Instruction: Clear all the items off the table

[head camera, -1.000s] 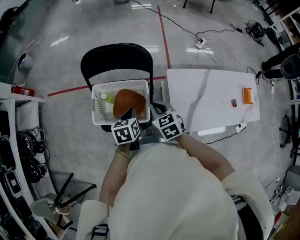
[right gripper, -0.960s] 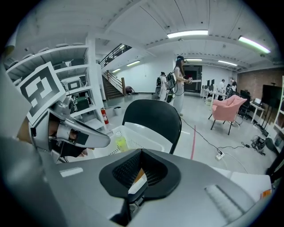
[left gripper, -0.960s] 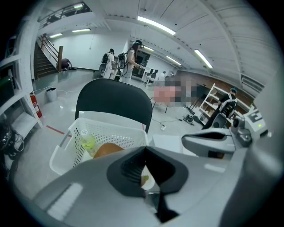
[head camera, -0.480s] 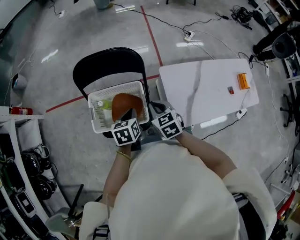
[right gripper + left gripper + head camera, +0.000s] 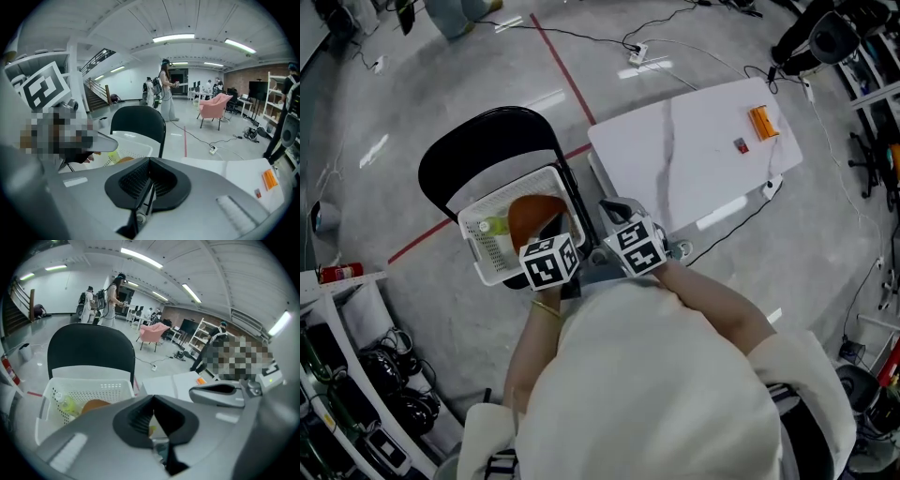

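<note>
A white basket [image 5: 483, 246] sits on a black chair [image 5: 478, 141] and holds a brown rounded item [image 5: 532, 212] and a green bottle [image 5: 494, 225]. My left gripper [image 5: 555, 228] hangs over the basket's right side, shut and empty. To its right, my right gripper [image 5: 613, 208] is also shut and empty, at the near corner of the white table [image 5: 684, 159]. An orange item [image 5: 761, 122] and a small red item [image 5: 741, 145] lie at the table's far end. In the left gripper view the jaws [image 5: 152, 399] are together above the basket [image 5: 84, 390]. In the right gripper view the jaws [image 5: 149, 161] are together too.
Red tape lines [image 5: 562, 66] and a power strip with cables [image 5: 636, 52] lie on the grey floor beyond the table. Shelves with gear [image 5: 337, 375] stand at the left. Several people stand far off in the hall [image 5: 166, 89]. A pink armchair [image 5: 213, 105] stands behind.
The head view has swung, so chair, basket and table now sit tilted and further left. Both grippers stayed shut and shifted from over the basket's middle toward its right edge and the table.
</note>
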Demonstrator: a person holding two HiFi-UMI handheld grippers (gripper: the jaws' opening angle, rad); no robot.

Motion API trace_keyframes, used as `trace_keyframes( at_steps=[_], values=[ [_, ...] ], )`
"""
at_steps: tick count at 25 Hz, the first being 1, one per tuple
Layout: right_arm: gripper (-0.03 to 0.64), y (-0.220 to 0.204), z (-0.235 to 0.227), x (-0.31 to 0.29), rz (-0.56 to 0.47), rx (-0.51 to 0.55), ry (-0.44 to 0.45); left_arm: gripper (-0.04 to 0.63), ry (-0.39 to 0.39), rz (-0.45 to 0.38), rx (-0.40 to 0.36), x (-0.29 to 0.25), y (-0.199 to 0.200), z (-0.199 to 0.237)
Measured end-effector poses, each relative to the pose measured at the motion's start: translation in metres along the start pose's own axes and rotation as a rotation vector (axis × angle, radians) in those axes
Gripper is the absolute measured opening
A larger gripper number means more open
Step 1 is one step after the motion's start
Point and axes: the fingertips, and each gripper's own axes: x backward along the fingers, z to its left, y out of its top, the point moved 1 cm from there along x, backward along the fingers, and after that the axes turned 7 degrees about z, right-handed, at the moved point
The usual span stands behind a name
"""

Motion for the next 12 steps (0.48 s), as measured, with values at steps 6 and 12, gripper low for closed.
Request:
trace_keyframes(
  at_steps=[6, 12],
  values=[
    [0.000, -0.018, -0.023, 0.019, 0.005, -0.059, -0.040, 0.009, -0.038, 0.025, -0.079, -0.012, 0.005, -0.033],
    [0.000, -0.037, -0.056, 0.038, 0.006, -0.109, -0.075, 0.009, -0.059, 0.043, -0.112, -0.026, 0.007, -0.069]
  ],
)
